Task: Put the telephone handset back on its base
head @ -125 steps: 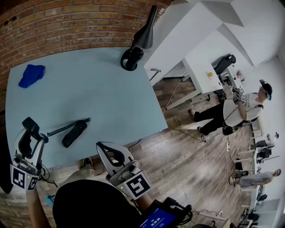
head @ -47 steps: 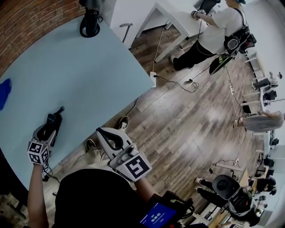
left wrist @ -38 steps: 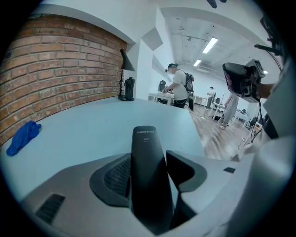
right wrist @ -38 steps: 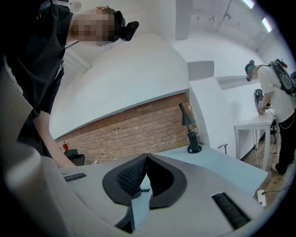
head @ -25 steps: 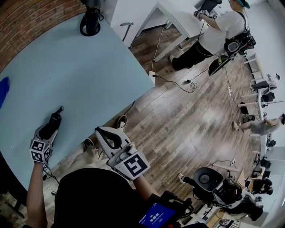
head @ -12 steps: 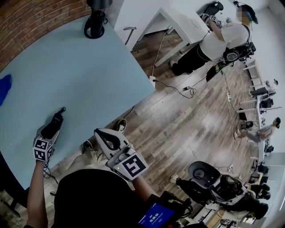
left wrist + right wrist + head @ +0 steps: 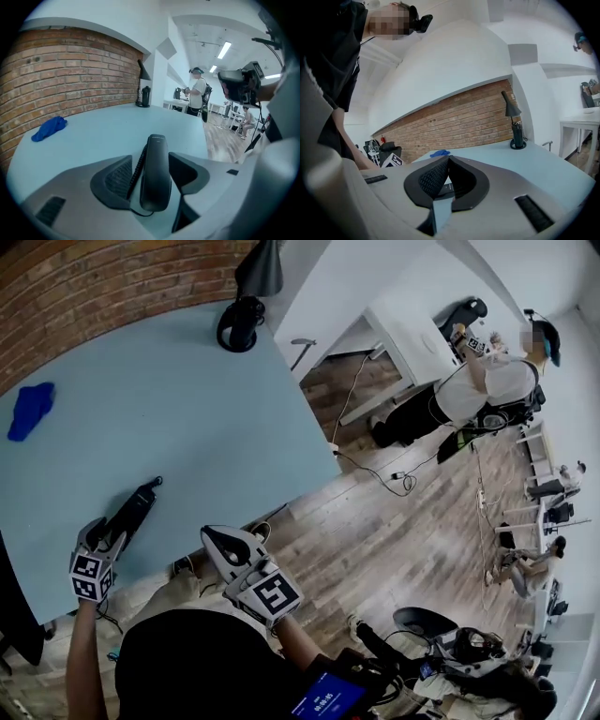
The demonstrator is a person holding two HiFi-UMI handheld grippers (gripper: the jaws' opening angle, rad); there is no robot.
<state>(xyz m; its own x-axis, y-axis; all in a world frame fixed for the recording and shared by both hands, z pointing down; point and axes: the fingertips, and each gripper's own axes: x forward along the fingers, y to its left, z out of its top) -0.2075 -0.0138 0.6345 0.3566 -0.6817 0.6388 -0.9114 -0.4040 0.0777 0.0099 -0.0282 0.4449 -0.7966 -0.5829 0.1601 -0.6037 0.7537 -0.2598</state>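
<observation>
Two tools: left tool [image 7: 105, 535] spread astride the handset [image 7: 156, 173] on the table [image 7: 187, 409]; right tool [image 7: 447, 163] pinched together

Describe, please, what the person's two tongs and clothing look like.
The left tongs and the right tongs have pale grey moulded bodies with dark, ribbed pads. Each carries a white cube printed with black square markers. The person wears a black top, and the forearms are bare.

Left gripper [image 7: 105, 535], right gripper [image 7: 217, 538]: grey shells, blk pads [image 7: 117, 180], b/w marker cubes [image 7: 86, 576]; blk top [image 7: 197, 662].
</observation>
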